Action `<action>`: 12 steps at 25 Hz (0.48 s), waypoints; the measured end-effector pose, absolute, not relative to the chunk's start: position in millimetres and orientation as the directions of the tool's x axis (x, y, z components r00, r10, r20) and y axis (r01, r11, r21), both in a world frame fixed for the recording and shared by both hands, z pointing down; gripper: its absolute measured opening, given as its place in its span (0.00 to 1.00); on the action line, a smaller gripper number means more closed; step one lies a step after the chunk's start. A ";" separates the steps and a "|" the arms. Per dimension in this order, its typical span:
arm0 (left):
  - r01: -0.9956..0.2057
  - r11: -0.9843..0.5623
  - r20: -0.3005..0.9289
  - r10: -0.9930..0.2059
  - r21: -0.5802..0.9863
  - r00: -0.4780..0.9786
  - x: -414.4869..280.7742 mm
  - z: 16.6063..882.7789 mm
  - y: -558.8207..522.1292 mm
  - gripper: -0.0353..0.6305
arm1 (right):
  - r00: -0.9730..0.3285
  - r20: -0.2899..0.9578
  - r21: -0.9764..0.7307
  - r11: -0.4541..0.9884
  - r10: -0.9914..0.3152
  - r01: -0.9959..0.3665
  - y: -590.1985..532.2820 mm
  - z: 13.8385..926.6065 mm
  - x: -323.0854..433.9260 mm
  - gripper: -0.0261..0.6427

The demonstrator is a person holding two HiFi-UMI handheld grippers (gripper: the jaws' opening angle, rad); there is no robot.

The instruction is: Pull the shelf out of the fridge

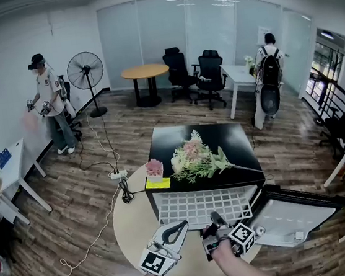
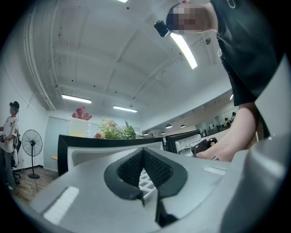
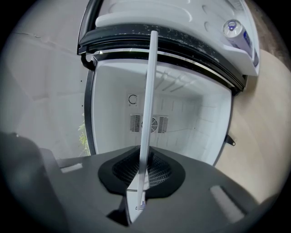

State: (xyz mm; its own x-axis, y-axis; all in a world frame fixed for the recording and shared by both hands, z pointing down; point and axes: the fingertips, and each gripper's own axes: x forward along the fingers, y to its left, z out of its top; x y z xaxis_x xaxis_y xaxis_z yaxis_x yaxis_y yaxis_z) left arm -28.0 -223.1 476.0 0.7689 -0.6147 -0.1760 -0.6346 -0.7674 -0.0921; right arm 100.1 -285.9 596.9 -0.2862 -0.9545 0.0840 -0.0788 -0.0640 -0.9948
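On the near left, the left gripper [image 2: 143, 154] rests low over the round table [image 1: 134, 232], just at the near edge of the shelf [image 1: 199, 206]. Its jaws are closed, with the tips together. The white grid shows only through the small gap behind the pads, so I judge that it pinches nothing. It seems to wait there to support the near left part of the shelf, if that part drops.

In the middle, the shelf is already drawn far out of the fridge [image 1: 167, 138] toward the person. Its far edge is still at the mouth of the cabinet and its near part hangs over the table. It lies nearly flat, probably because its sides still ride in the guides of the fridge. The flowers [image 1: 194, 158] lie on top of the fridge and are apart from the work.

A little to the right, the right gripper [image 3: 142, 170] is clenched on the near edge of the shelf. In its own view the shelf shows edge-on as a thin white bar between the two pads, which press on it from both sides, and it runs on toward the empty white inside of the fridge. Such a firm pinch on the front rim allows a straight pull.

On the far right, the door [image 1: 294, 216] stands wide open, so the way is free.
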 end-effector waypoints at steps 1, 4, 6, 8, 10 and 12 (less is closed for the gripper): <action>-0.637 -0.765 -0.180 -0.615 -0.098 0.767 -28.8 476.0 -223.5 0.05 | -0.287 0.085 -0.995 -0.064 -0.954 -0.081 -284.2 596.5 99.8 0.09; -0.646 -0.757 -0.185 -0.624 -0.097 0.759 -30.6 474.7 -224.5 0.05 | -0.286 0.084 -0.994 -0.061 -0.954 -0.091 -277.7 596.7 98.5 0.09; -0.645 -0.757 -0.188 -0.622 -0.103 0.760 -29.8 473.0 -224.8 0.05 | -0.286 0.082 -0.994 -0.057 -0.955 -0.096 -272.9 596.9 98.4 0.09; -0.642 -0.760 -0.192 -0.619 -0.100 0.762 -27.8 472.7 -224.9 0.05 | -0.290 0.080 -0.994 -0.053 -0.954 -0.100 -269.5 596.3 98.2 0.09; -0.644 -0.757 -0.194 -0.619 -0.111 0.761 -26.8 474.1 -225.7 0.05 | -0.294 0.080 -0.993 -0.051 -0.952 -0.104 -267.4 595.8 98.2 0.09; -0.642 -0.758 -0.194 -0.616 -0.118 0.764 -24.6 474.9 -224.2 0.05 | -0.295 0.079 -0.993 -0.050 -0.952 -0.104 -265.1 594.8 98.1 0.09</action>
State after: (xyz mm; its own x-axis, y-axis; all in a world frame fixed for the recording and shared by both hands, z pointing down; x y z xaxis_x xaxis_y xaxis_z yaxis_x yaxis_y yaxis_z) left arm -24.6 -224.2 474.9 0.7635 -0.6160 -0.1938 -0.6415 -0.7580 -0.1179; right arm 98.1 -265.1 594.8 -0.2953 -0.9522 0.0786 -0.1042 -0.0497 -0.9933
